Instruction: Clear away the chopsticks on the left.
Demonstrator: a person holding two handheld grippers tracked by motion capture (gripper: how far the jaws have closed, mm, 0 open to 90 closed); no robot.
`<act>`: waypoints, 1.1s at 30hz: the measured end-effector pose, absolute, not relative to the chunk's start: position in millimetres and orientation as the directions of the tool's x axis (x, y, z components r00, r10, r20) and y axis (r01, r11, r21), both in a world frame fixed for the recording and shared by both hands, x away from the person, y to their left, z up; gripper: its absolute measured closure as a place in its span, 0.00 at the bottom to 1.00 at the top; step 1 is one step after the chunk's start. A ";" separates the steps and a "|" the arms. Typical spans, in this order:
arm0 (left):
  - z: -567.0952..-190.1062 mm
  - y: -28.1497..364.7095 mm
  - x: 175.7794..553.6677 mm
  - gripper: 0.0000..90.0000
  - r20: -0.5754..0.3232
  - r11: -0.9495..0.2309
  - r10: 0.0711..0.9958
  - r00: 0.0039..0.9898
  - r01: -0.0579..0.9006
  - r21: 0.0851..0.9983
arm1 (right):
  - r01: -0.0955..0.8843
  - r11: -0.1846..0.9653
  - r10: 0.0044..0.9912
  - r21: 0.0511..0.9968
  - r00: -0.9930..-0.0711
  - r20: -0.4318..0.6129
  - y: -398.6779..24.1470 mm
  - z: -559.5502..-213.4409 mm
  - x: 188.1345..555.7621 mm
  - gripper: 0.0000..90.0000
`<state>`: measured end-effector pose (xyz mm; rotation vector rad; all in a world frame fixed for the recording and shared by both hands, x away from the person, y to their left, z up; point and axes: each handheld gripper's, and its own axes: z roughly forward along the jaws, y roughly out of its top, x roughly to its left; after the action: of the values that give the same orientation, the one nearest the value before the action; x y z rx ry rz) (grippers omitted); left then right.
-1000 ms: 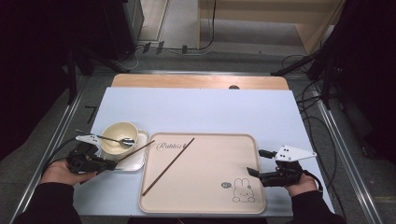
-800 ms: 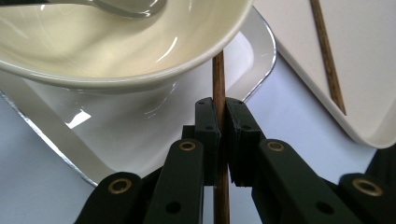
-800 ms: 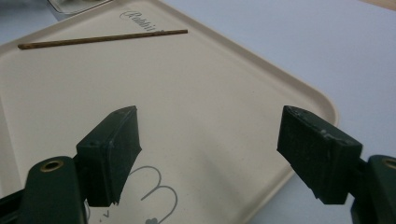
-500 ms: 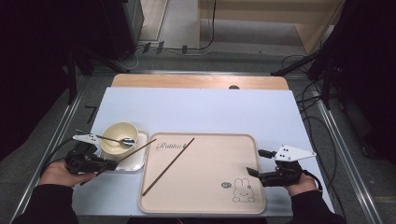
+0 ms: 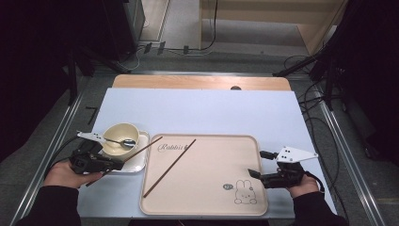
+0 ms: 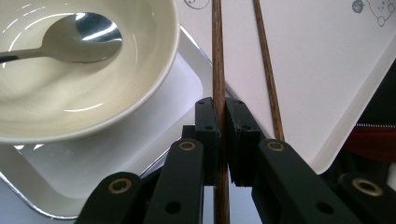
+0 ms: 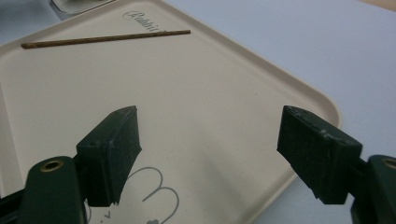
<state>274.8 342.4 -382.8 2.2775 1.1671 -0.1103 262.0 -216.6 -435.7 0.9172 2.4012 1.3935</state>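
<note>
My left gripper [image 5: 116,165] is shut on a brown chopstick [image 5: 141,149] and holds it slanted over the small white tray [image 5: 136,165]. In the left gripper view the jaws [image 6: 222,116] pinch that chopstick [image 6: 217,56] near its thick end. A second chopstick [image 5: 169,168] lies slantwise on the beige rabbit tray [image 5: 211,150]. It also runs beside the held one [image 6: 268,70] and across the right gripper view [image 7: 105,38]. A cream bowl [image 5: 117,134] with a metal spoon [image 5: 124,141] in it stands on the small tray. My right gripper [image 5: 255,163] is open over the beige tray's right edge, its jaws [image 7: 210,140] wide with nothing between them.
The light blue mat [image 5: 202,113] covers the table, with a wooden strip [image 5: 188,82] at its far edge. Metal rails run along both sides. Cables lie on the floor beyond the table and at the right.
My left gripper has lifted a little with the chopstick in it, so the stick's far tip stands higher over the tray edge. The right gripper has kept still.
</note>
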 end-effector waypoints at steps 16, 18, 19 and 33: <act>-366.8 295.4 270.6 0.95 -0.277 -0.451 0.745 0.607 0.764 0.461 | 0.407 0.354 0.612 0.842 -0.782 0.120 -216.7 -435.6 262.1 0.24; -366.9 290.3 270.4 0.95 -0.271 -0.449 0.748 0.605 0.763 0.464 | 0.408 0.355 0.612 0.841 -0.782 0.122 -216.7 -435.7 262.3 0.24; -367.2 287.9 270.2 0.95 -0.271 -0.450 0.748 0.606 0.763 0.465 | 0.409 0.354 0.611 0.841 -0.782 0.123 -216.7 -435.8 262.4 0.24; -380.6 255.5 273.4 0.95 -0.291 -0.420 0.759 0.583 0.779 0.465 | 0.408 0.354 0.612 0.841 -0.782 0.121 -216.7 -435.8 262.3 0.24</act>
<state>273.4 255.5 -380.6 2.2520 1.2204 -0.0483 262.3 -216.7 -435.8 0.9200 2.4013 1.3967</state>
